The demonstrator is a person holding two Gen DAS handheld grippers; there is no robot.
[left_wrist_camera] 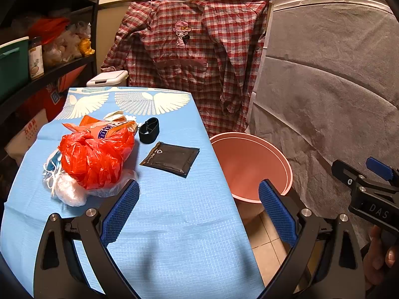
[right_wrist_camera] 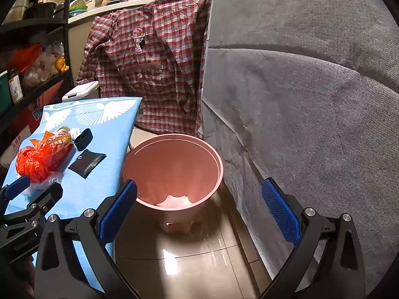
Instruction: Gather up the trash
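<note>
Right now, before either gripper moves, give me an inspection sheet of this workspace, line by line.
Surface: table under a blue cloth with white wing prints.
Job's things: red plastic bag, orange snack wrapper, face masks, clear plastic, black pouch and black band, all on the cloth; pink bin on the floor beside the table, something pale at its bottom.
Clutter: nothing seen beyond the trash.
Grippers: left gripper open, empty; right gripper open, empty, above the bin.
Cables: nothing seen.
Surroundings: plaid shirt, grey cover, shelves.
</note>
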